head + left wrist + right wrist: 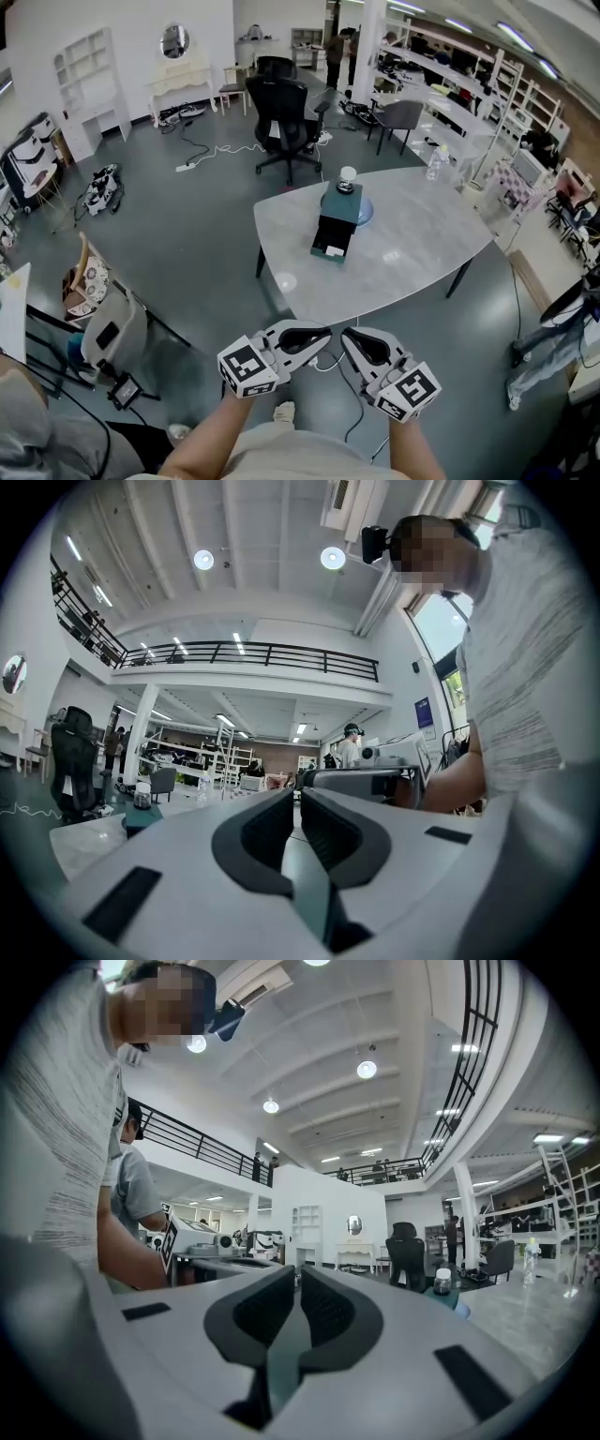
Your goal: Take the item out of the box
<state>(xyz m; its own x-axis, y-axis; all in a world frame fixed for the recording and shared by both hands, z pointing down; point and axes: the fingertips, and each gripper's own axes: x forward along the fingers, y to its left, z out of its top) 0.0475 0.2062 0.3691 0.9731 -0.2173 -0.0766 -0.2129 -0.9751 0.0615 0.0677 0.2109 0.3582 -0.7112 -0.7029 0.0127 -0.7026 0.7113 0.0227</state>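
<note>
Both tools held low at the body, tips turned toward each other, well apart from the desk (422, 248). Reads as pre-approach.
Left tool (297, 795): jaws together, empty. Right tool (298, 1272): same.
Box (337, 225) stands mid-desk, jar (348, 177) on top. Item inside not visible.
Bottle (434, 161) at the far edge, chair (286, 127) beyond. Near side looks reachable.

The left gripper (325, 341) and right gripper (345, 336) are held side by side before the body, tips angled together. Fingers (265, 829) are closed on both, nothing gripped, forearms (211, 433) drawn in.
</note>
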